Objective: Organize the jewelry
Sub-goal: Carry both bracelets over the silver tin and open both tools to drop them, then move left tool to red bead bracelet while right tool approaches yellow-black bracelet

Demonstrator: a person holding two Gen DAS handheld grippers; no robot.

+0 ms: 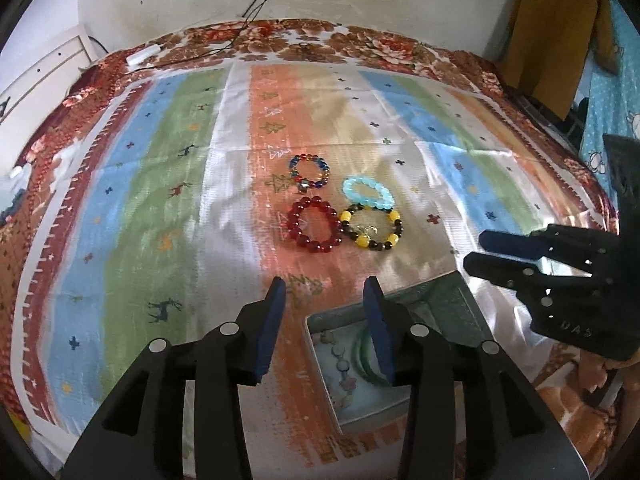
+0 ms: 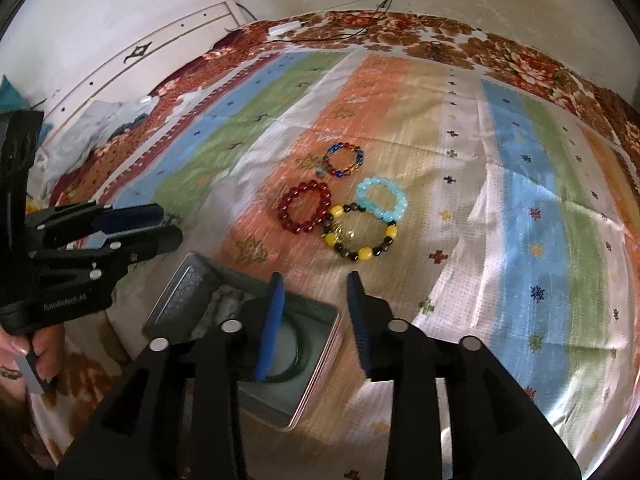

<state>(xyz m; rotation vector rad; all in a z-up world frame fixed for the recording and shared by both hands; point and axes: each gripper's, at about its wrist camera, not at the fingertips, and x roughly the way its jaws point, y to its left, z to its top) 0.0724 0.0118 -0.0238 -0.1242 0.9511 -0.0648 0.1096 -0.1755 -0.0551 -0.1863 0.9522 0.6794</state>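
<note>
The left gripper hovers with jaws apart and empty beside the tin box, which already holds a green bangle. Four bracelets wait clustered on the striped cloth, probably for boxing. The right gripper is spread, empty. Only the left view shows a chain inside.

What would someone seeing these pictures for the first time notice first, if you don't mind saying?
Most likely the cluster of four beaded bracelets in the middle of the striped cloth: a red bracelet, a yellow-and-black bracelet beside it, a pale blue bracelet and a multicoloured bracelet behind. Nearer the cameras sits an open metal tin with a green bangle inside. Both the left claw and the right claw hang open and empty near it.
</note>
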